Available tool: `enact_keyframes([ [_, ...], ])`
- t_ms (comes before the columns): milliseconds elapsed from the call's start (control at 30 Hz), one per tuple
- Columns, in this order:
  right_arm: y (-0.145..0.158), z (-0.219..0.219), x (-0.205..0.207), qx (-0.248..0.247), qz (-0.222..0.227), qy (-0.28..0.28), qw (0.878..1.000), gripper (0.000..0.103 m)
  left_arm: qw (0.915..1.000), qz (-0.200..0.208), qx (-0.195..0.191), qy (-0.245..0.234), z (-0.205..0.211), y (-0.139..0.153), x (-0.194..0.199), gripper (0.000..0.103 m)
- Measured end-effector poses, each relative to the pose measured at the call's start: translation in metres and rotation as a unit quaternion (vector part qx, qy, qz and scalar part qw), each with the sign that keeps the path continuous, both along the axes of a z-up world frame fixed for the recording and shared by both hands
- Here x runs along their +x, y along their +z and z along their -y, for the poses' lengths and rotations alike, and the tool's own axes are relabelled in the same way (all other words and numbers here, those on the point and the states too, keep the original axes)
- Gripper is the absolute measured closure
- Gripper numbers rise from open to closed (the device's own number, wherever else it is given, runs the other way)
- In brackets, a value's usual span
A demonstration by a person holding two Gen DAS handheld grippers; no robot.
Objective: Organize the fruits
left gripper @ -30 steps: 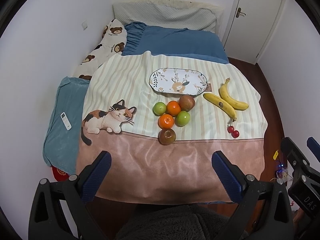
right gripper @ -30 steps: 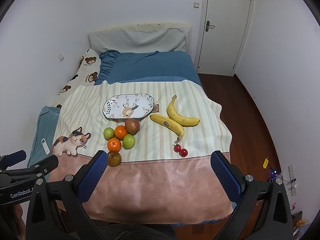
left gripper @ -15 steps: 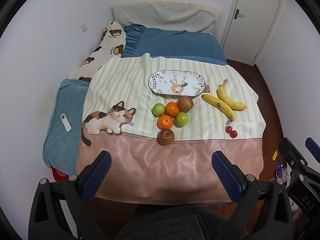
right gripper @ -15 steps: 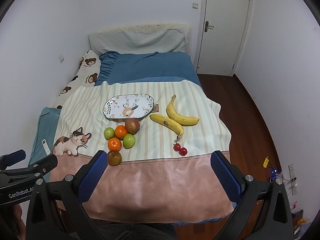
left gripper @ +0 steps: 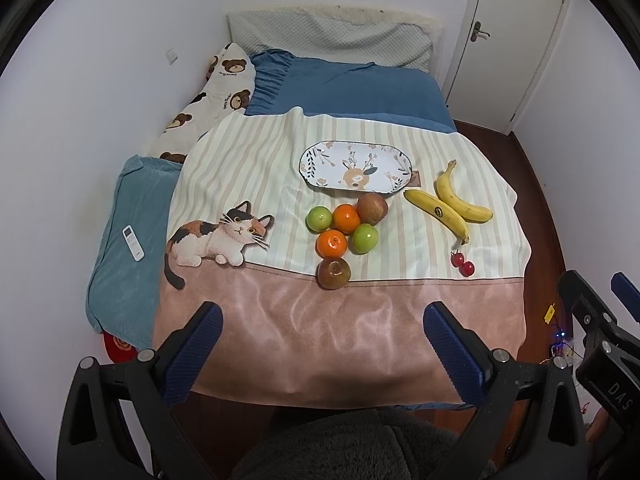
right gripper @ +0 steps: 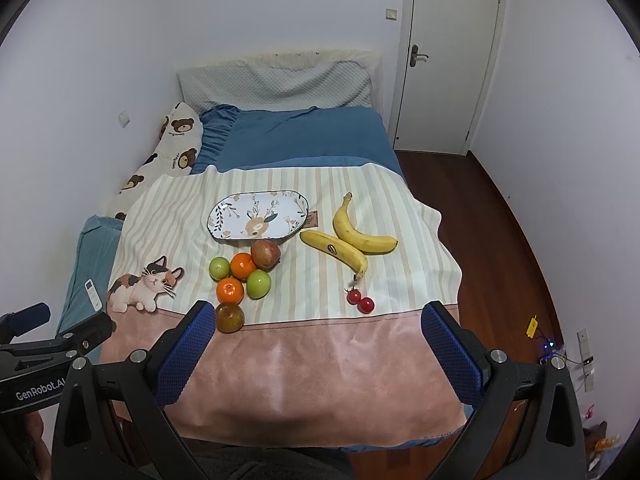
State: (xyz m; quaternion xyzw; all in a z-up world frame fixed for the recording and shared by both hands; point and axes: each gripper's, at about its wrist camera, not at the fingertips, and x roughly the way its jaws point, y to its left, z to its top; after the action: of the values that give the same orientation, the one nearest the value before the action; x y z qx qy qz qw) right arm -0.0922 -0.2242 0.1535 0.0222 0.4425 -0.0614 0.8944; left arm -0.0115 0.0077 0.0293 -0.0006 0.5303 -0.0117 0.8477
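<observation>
Over the bed's near edge, both the left gripper (left gripper: 318, 330) and right gripper (right gripper: 316, 330) hang wide apart; nothing's picked yet, and reaching the near brown apple (left gripper: 333, 273) for the plate (left gripper: 355, 167) seems next.

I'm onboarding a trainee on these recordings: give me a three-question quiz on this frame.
1. True or false: the plate already holds fruit.
2. How many bananas lie on the blanket?
3. Which fruit lies nearest the left tongs? A) cherry tomatoes B) the dark apple on the pink band C) a green apple

Key: 1. False, it holds none. 2. Two. 3. B. Both the left tongs and the right tongs are open and hold nothing.
</observation>
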Motion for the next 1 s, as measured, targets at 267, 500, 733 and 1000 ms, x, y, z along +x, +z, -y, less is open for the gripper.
enact_keyframes([
  [267, 0.003, -0.001, -0.001, 0.001, 0.0, 0.001, 1.0, 0.0, 1.0, 0.003, -0.001, 0.003, -0.005, 0.002, -0.004, 0.0],
  [500, 0.007, 0.0, 0.002, 0.005, -0.003, 0.002, 1.0, 0.0, 1.0, 0.003, -0.001, 0.002, -0.006, 0.001, -0.005, 0.0],
  [733, 0.006, -0.001, 0.0, 0.006, -0.003, 0.003, 1.0, 0.0, 1.0, 0.004, -0.001, 0.003, -0.005, 0.0, -0.006, 0.0],
  [1000, -0.005, 0.001, 0.012, 0.017, -0.014, 0.003, 1.0, 0.0, 1.0, -0.002, -0.004, 0.008, -0.005, -0.006, 0.005, 0.0],
])
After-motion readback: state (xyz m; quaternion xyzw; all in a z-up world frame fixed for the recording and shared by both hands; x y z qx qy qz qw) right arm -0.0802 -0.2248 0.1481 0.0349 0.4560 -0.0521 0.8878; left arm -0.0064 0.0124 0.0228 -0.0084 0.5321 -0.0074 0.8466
